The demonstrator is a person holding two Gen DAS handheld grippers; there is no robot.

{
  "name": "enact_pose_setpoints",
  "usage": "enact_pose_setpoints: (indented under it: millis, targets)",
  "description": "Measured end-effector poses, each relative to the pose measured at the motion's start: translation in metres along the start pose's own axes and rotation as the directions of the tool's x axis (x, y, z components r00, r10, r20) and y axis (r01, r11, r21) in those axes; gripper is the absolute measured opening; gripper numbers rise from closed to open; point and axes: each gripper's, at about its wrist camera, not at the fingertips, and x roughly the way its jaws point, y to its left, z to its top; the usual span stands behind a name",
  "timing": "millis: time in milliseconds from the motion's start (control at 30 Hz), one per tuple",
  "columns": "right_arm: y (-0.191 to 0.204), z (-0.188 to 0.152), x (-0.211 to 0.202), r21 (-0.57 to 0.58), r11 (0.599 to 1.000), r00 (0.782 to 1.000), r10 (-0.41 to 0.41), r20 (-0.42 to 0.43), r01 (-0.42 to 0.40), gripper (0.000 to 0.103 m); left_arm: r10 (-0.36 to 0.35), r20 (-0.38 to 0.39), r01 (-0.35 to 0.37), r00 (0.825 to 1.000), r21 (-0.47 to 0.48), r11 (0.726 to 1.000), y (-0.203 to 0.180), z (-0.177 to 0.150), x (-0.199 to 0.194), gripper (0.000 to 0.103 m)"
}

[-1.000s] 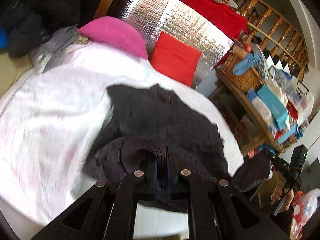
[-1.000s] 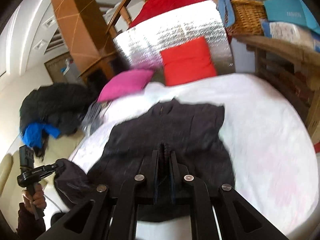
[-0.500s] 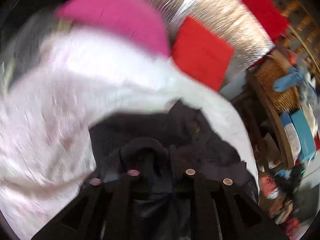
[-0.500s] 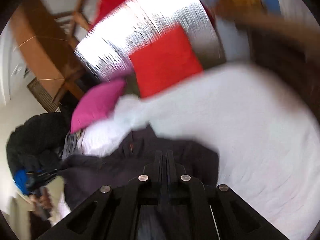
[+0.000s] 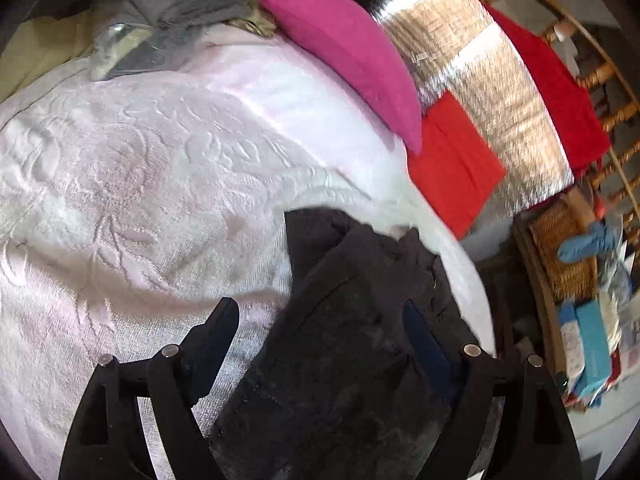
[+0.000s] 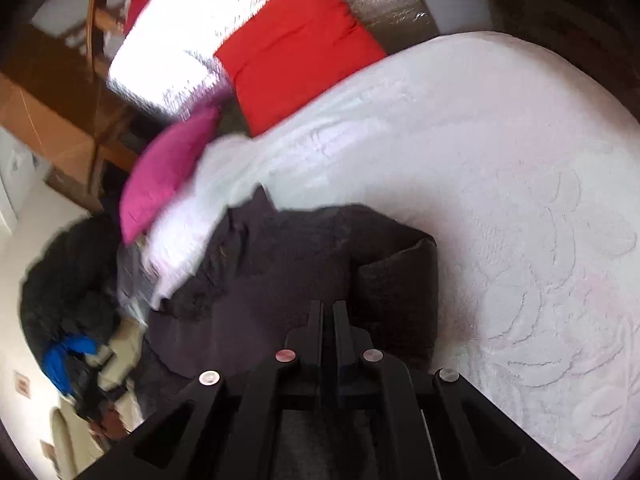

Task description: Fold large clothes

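The dark charcoal knit garment (image 5: 360, 340) lies on the white embossed quilted bedspread (image 5: 120, 200) of the bed, partly folded over itself. In the left wrist view its long axis runs from the near edge away toward the red square cushion (image 5: 452, 172).

The left claw (image 5: 320, 328) stands wide, jaws well apart, with the garment directly beneath and between them but not gripped. The right claw (image 6: 328, 312) is narrow, jaws nearly together over the garment (image 6: 300, 264); whether fabric is pinched between them cannot be told.

Judgement: both claws sit at the near end of the garment. The next fold probably runs along the long axis, and the left claw must first close on an edge.
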Motion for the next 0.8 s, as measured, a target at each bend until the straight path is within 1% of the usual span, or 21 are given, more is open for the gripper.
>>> enact_pose_setpoints:
  millis: [33,67,100,133,167,200,267,333,367,400,433,467,500,533,567,600,633,667,733,767,800]
  targets:
    - [-0.002,-0.003,-0.003,0.011,1.0,1.0,0.025,0.009,-0.025,0.02,-0.005,-0.026,0.005,1.0,0.011,1.0,0.0,0.0,0.005,0.085]
    - [-0.003,-0.007,-0.003,0.023,0.999,0.999,0.045,0.003,-0.045,0.031,-0.007,-0.046,0.007,0.999,0.014,1.0,0.0,0.0,0.009,0.085]
    - [-0.004,-0.008,-0.002,0.036,0.998,0.999,0.052,-0.004,-0.052,0.064,-0.002,-0.063,0.003,0.998,0.014,1.0,0.0,0.002,0.014,0.085]
    - [-0.008,-0.012,0.0,0.065,0.996,0.998,0.065,-0.009,-0.064,0.091,0.001,-0.083,0.0,0.997,0.016,1.0,0.0,0.001,0.019,0.086]
    - [-0.012,-0.015,0.0,0.095,0.991,0.996,0.091,0.006,-0.092,0.092,0.004,-0.108,-0.002,0.994,0.021,1.0,0.0,0.001,0.026,0.086]
    - [-0.016,-0.019,0.0,0.123,0.985,0.993,0.116,0.027,-0.119,0.092,0.01,-0.133,-0.006,0.991,0.028,1.0,0.0,0.0,0.031,0.086]
    - [-0.019,-0.021,0.003,0.137,0.981,0.99,0.136,0.023,-0.138,0.091,0.012,-0.164,-0.006,0.986,0.038,0.999,-0.004,0.0,0.037,0.086]
    - [-0.015,-0.023,0.011,0.123,0.986,0.993,0.118,-0.01,-0.116,0.09,-0.007,-0.179,0.019,0.984,0.065,0.998,-0.01,-0.001,0.039,0.084]
    - [-0.01,-0.023,0.019,0.095,0.992,0.994,0.091,-0.054,-0.086,0.089,-0.009,-0.181,0.028,0.983,0.101,0.994,-0.019,-0.002,0.038,0.084]
    - [-0.007,-0.023,0.023,0.077,0.995,0.995,0.062,-0.084,-0.056,0.079,0.007,-0.171,0.017,0.985,0.136,0.991,-0.026,-0.002,0.036,0.082]
    - [-0.001,-0.023,0.03,0.044,0.999,0.994,-0.007,-0.112,0.012,0.068,0.029,-0.155,-0.001,0.988,0.18,0.984,-0.033,-0.003,0.033,0.077]
    - [0.005,-0.023,0.034,0.009,0.997,0.99,-0.069,-0.119,0.071,0.062,0.058,-0.138,-0.026,0.989,0.223,0.975,-0.041,-0.004,0.03,0.063]
    - [0.013,-0.023,0.036,-0.033,0.993,0.985,-0.12,-0.124,0.117,0.043,0.079,-0.126,-0.046,0.989,0.248,0.968,-0.045,-0.005,0.029,0.049]
    - [0.021,-0.023,0.035,-0.074,0.987,0.982,-0.15,-0.117,0.142,0.033,0.111,-0.099,-0.078,0.989,0.289,0.954,-0.053,-0.006,0.024,0.043]
    - [0.03,-0.022,0.031,-0.116,0.979,0.978,-0.181,-0.1,0.169,0.028,0.128,-0.078,-0.098,0.989,0.311,0.945,-0.057,-0.006,0.023,0.036]
    - [0.041,-0.021,0.026,-0.156,0.97,0.977,-0.2,-0.078,0.187,0.023,0.145,-0.055,-0.119,0.988,0.331,0.936,-0.061,-0.005,0.021,0.034]
    - [0.053,-0.02,0.019,-0.191,0.96,0.975,-0.218,-0.053,0.204,0.023,0.15,-0.028,-0.131,0.988,0.348,0.928,-0.066,-0.005,0.019,0.033]
    - [0.064,-0.018,0.012,-0.218,0.952,0.974,-0.226,-0.023,0.216,0.022,0.141,-0.01,-0.129,0.99,0.353,0.927,-0.068,-0.003,0.019,0.033]
    - [0.081,-0.013,0.002,-0.27,0.94,0.978,-0.207,0.03,0.207,0.022,0.145,0.017,-0.142,0.989,0.363,0.921,-0.07,-0.001,0.023,0.033]
    - [0.091,-0.011,-0.002,-0.294,0.934,0.98,-0.19,0.066,0.201,0.022,0.175,0.021,-0.171,0.984,0.37,0.913,-0.07,0.0,0.03,0.042]
    - [0.094,-0.009,-0.001,-0.302,0.932,0.98,-0.183,0.081,0.199,0.022,0.187,0.005,-0.175,0.982,0.368,0.913,-0.069,0.001,0.034,0.06]
